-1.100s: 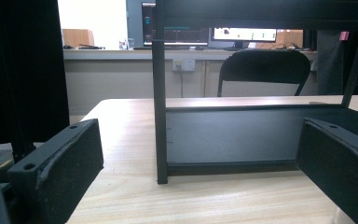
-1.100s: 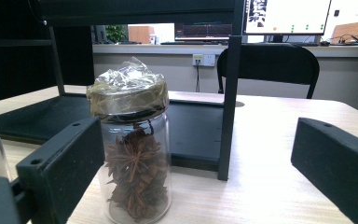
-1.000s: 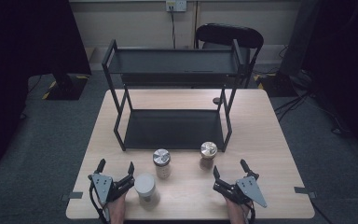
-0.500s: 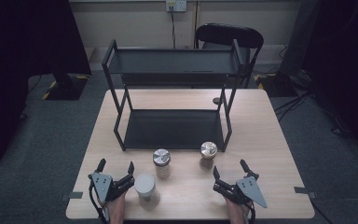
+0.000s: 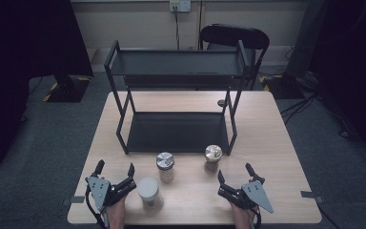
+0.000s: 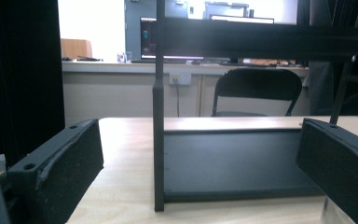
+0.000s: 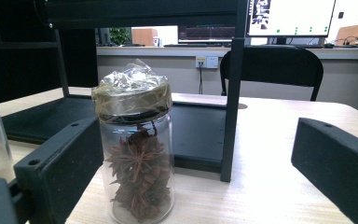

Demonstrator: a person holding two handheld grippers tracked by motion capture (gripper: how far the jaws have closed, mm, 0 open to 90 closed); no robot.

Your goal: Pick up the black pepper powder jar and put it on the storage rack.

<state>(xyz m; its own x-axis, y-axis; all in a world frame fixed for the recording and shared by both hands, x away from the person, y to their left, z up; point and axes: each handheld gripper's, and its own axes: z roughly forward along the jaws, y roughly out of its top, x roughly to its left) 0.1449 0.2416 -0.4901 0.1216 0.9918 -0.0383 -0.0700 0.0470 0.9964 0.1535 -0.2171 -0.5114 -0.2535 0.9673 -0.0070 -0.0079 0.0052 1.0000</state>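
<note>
Nothing has changed over the last second: left tongs [image 5: 115, 168] and right tongs [image 5: 236, 172] stay wide open and empty on the desk [image 5: 276, 143]. White-lidded jar [image 5: 148, 191] sits just beside the left one, so no grab started yet.

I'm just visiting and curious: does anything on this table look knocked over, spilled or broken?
Nothing stands out. The three jars stand upright on the table, in front of the black rack. The star anise jar has crinkled plastic film over its lid, which looks deliberate. Both grippers rest open, touching nothing.
</note>
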